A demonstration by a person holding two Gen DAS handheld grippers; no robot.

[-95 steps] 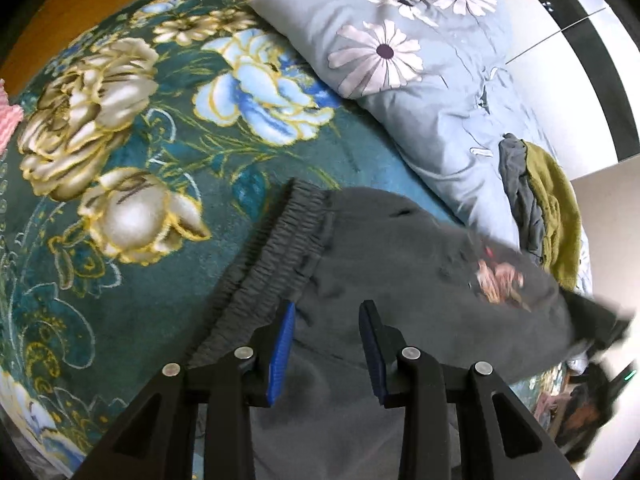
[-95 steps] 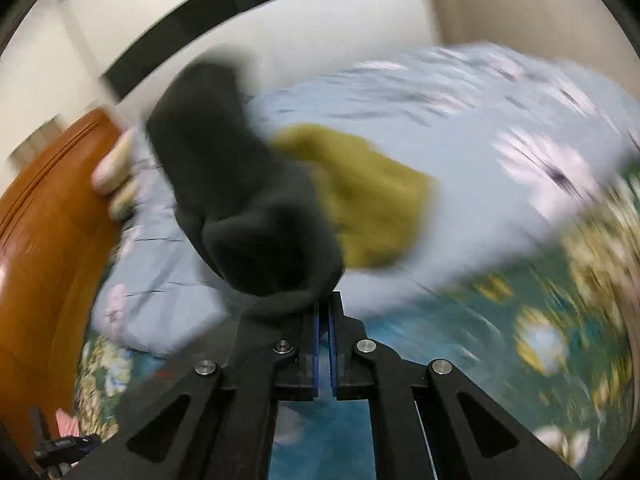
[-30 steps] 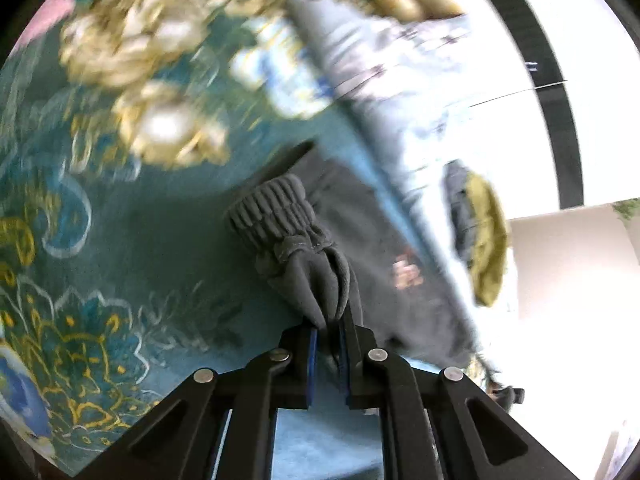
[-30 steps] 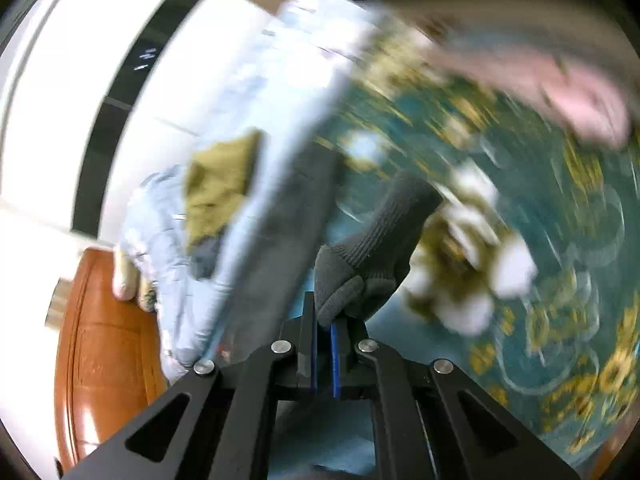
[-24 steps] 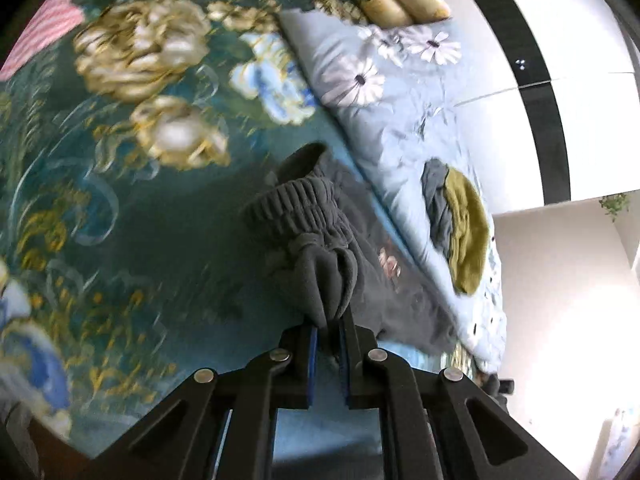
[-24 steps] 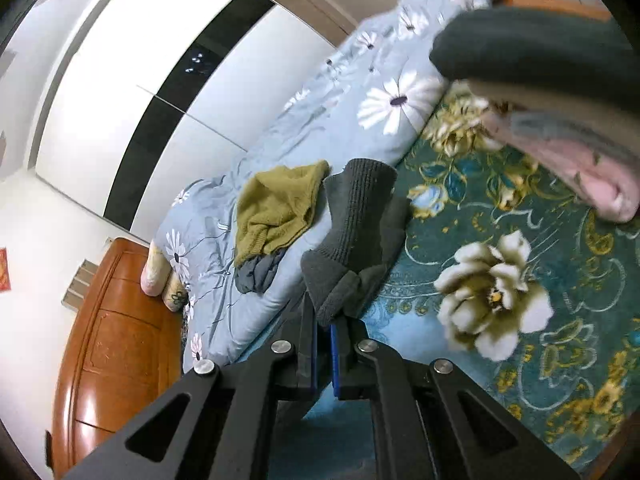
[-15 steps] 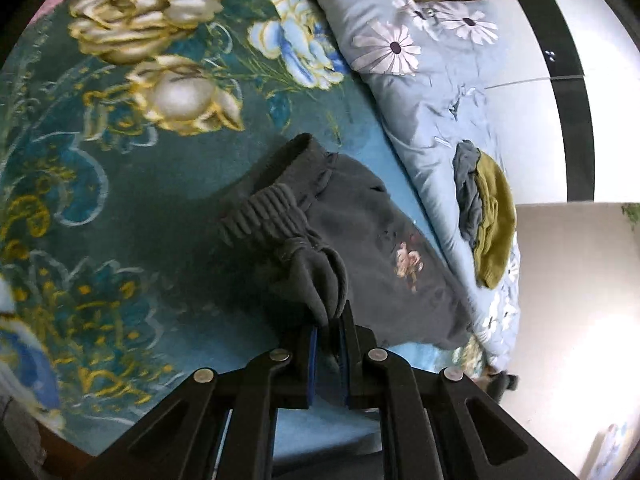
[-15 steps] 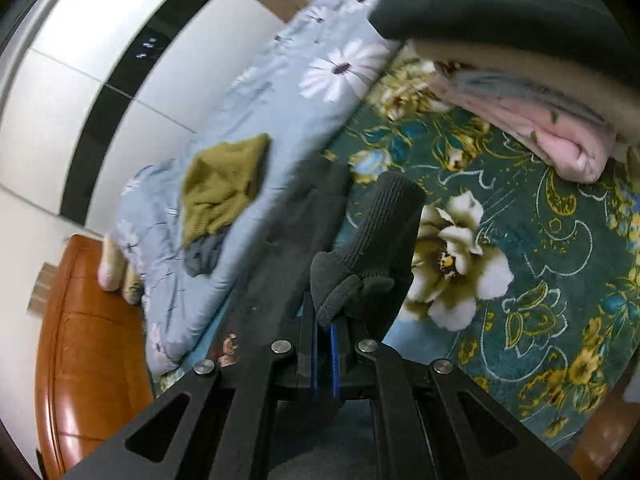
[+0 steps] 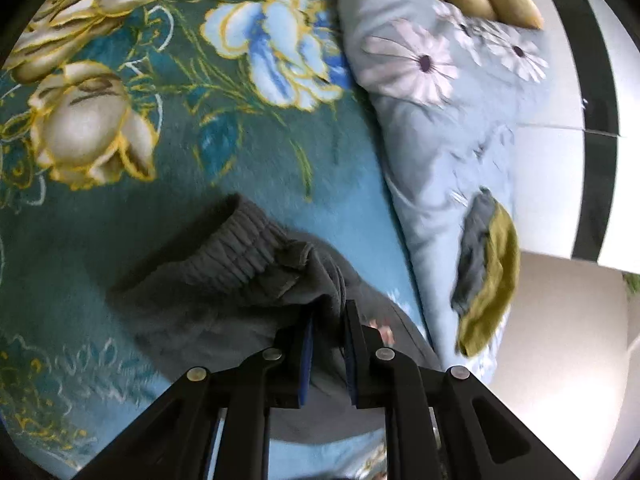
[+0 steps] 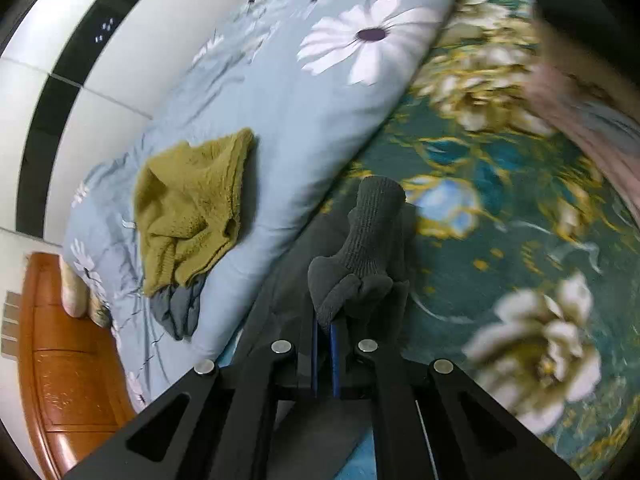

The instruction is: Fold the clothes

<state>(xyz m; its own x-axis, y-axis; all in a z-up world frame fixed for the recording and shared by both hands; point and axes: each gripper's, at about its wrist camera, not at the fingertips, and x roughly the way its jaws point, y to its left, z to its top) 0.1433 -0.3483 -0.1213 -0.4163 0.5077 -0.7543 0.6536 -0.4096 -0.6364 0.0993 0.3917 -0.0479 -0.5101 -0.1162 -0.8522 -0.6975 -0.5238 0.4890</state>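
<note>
Teal floral blanket (image 9: 248, 184) spread across the bed, dark grey pants (image 9: 224, 280) lying on it. Left gripper (image 9: 326, 320) pinches the waistband fabric; right gripper (image 10: 324, 328) is clamped on a ribbed cuff (image 10: 372, 220). Olive sweater (image 10: 192, 200) sits on the blue duvet (image 10: 304, 92).

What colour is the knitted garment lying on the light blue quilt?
Olive-yellow knitted garment; the right wrist view shows it best.

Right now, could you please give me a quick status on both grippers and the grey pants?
Left gripper shut on grey pants near waistband. Right gripper shut on ribbed cuff. Pants on floral blanket. Nothing in the way.
</note>
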